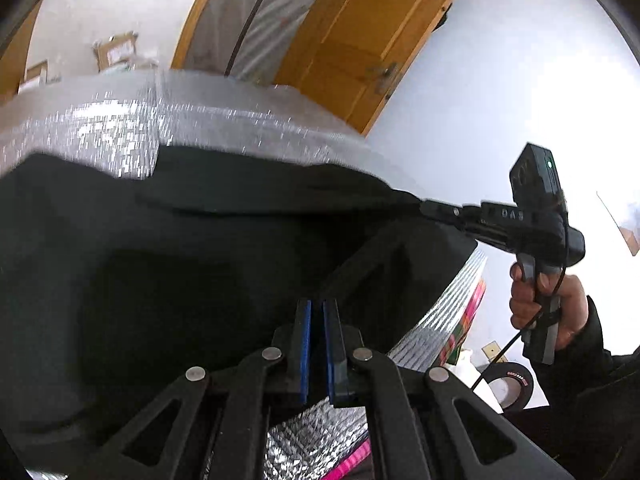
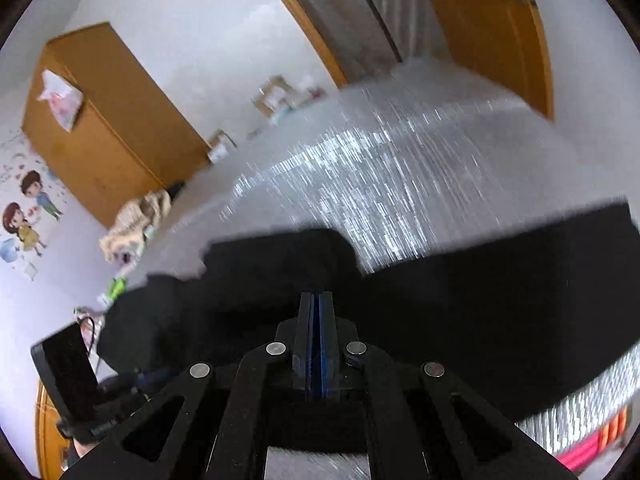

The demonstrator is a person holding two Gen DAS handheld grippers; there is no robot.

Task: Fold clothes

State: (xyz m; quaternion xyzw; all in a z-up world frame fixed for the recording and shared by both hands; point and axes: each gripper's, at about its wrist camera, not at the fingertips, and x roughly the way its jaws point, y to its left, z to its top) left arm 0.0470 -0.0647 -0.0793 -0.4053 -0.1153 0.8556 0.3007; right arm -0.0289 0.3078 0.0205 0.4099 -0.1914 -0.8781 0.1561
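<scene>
- Both views are streaked with blur, worst over the foil (image 2: 400, 168), so fine detail is lost.
- The garment (image 1: 180, 248) is a black, matte cloth with no visible seams or print; its shape is hard to read, and its near part is cut off behind each gripper's linkage.
- It lies spread over the foil-covered surface, its far edge a soft straight line across the left wrist view.
- The left gripper (image 1: 317, 308) has its blue-lined jaws nearly together, a thin dark gap between them; the cloth appears pinched there, though black on black makes that uncertain.
- The right gripper (image 2: 316, 300) has its jaws pressed together; in the left wrist view its tip (image 1: 434, 208) clamps the garment's right corner and draws it into a taut point.
- A hand (image 1: 540, 304) in a dark sleeve grips the right gripper's handle, with a thin cable hanging from it.
- The foil is silvery, quilted and glinting; pink and orange stripes show under its edge.
- A roll of black tape (image 1: 510, 384) sits at the lower right, partly hidden by the linkage.
- Behind stand a wooden door (image 1: 360, 52) and white walls.
- The right wrist view adds a wooden cabinet (image 2: 108, 120), cartoon stickers (image 2: 28, 212) on the wall, a crumpled beige cloth (image 2: 136, 220), and small boxes too blurred to name.
- The left gripper's black body (image 2: 68, 372) juts in at lower left, mostly cut off.
</scene>
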